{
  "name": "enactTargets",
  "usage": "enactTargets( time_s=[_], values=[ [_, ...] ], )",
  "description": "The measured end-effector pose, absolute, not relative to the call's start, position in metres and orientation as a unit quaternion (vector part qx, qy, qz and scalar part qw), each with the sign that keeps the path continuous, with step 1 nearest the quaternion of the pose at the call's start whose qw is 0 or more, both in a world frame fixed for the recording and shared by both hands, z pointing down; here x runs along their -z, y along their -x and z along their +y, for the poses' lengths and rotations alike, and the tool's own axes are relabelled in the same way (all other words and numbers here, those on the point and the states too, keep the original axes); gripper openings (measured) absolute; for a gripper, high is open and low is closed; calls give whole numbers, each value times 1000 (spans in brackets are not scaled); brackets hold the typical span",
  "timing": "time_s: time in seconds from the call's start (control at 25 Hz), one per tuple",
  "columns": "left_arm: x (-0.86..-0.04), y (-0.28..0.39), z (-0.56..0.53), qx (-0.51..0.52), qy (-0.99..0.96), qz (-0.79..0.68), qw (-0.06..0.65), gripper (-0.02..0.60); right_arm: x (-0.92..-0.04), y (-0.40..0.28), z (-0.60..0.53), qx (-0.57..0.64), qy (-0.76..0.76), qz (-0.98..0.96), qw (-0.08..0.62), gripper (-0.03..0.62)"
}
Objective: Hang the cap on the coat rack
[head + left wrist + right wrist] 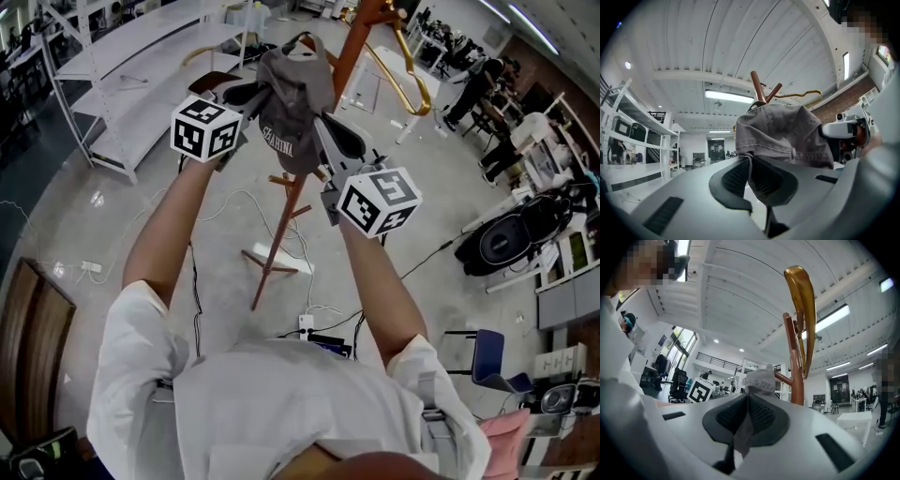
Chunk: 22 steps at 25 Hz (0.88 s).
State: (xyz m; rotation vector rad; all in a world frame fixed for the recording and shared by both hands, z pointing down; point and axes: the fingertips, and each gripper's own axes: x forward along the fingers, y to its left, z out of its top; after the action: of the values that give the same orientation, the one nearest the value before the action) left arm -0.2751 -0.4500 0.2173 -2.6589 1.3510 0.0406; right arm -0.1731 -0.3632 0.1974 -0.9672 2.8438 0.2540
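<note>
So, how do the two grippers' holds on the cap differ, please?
The left gripper pinches a broad edge of the cap; the right gripper pinches only a narrow strip. In the head view the left shows higher than the right. Both are shut on it.

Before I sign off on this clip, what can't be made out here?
- Whether the cap is on a peg: in the head view and left gripper view its fabric covers the coat rack where they meet.
- Cap lettering: head view, too small and creased to read.
- Most of the cap in the right gripper view: the right gripper hides all but a pinched strip.
- Tips of the left gripper in the head view: behind the cap.
</note>
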Motion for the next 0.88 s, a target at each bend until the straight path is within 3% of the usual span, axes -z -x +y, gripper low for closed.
enactTargets(
  time_s=[0.88],
  values=[
    [-210,247,-490,-50,898,433,52,32,-218,147,-394,-15,358,929,96,28]
  ],
)
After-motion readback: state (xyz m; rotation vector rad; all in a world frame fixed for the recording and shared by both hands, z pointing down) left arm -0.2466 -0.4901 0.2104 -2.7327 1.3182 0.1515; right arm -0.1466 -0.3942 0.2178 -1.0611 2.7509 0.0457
